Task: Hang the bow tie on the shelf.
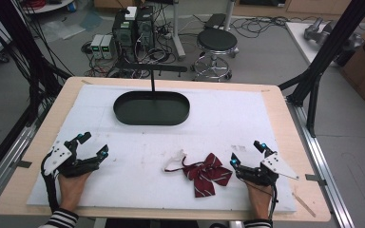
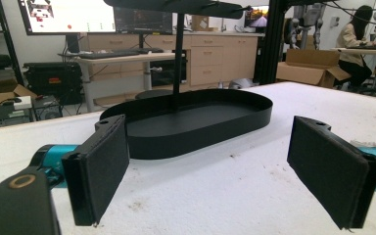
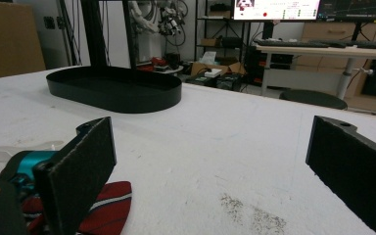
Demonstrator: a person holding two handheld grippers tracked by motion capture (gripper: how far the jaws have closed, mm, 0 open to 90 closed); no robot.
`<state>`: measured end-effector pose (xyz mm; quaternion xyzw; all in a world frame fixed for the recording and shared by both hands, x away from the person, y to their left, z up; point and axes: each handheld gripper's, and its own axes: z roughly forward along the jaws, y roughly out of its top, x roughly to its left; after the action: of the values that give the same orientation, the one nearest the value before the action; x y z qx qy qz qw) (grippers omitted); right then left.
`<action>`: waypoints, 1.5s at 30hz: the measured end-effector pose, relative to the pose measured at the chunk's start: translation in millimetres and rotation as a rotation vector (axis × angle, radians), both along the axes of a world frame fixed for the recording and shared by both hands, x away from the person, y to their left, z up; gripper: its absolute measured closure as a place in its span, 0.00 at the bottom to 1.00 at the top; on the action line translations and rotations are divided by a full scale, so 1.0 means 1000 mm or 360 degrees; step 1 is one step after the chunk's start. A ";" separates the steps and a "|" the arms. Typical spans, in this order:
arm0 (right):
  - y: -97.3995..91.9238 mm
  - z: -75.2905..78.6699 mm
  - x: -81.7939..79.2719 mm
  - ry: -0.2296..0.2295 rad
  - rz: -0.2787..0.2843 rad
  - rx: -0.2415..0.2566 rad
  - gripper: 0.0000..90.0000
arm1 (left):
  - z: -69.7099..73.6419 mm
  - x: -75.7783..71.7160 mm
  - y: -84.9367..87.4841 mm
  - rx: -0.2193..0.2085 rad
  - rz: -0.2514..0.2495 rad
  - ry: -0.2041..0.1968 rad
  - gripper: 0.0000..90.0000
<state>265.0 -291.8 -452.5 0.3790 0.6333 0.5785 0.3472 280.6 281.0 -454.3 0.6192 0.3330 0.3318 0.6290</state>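
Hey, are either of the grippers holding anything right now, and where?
Nothing is held. The left gripper and right gripper are both open; the bow tie lies on the table beside the right one.

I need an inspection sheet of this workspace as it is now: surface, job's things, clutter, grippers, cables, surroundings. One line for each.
Surface: white mat on a wooden table, some dark specks and scuffs.
Job's things: black oval tray with an upright post at the far centre; red striped bow tie near the front, apart from the tray.
Clutter: nothing seen on the mat.
Grippers: left gripper and right gripper both open, empty, resting at the front.
Cables: one trails from each gripper.
Surroundings: stool, computer towers, cardboard boxes.
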 end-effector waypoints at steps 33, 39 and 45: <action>0.009 0.012 0.007 0.0091 0.0041 -0.0135 0.04 | 0.000 0.000 -0.001 0.0012 0.0005 0.0006 0.18; 0.025 0.030 0.013 0.0161 0.0145 -0.0249 0.04 | 0.000 0.000 -0.001 0.0020 0.0002 0.0003 0.18; 0.037 0.041 0.018 0.0230 0.0230 -0.0307 0.04 | 0.000 0.000 -0.001 0.0020 0.0006 0.0003 0.18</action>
<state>283.1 -255.1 -411.8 0.3379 0.7350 0.5098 0.2929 280.9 280.0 -454.0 0.6228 0.3327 0.3345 0.6242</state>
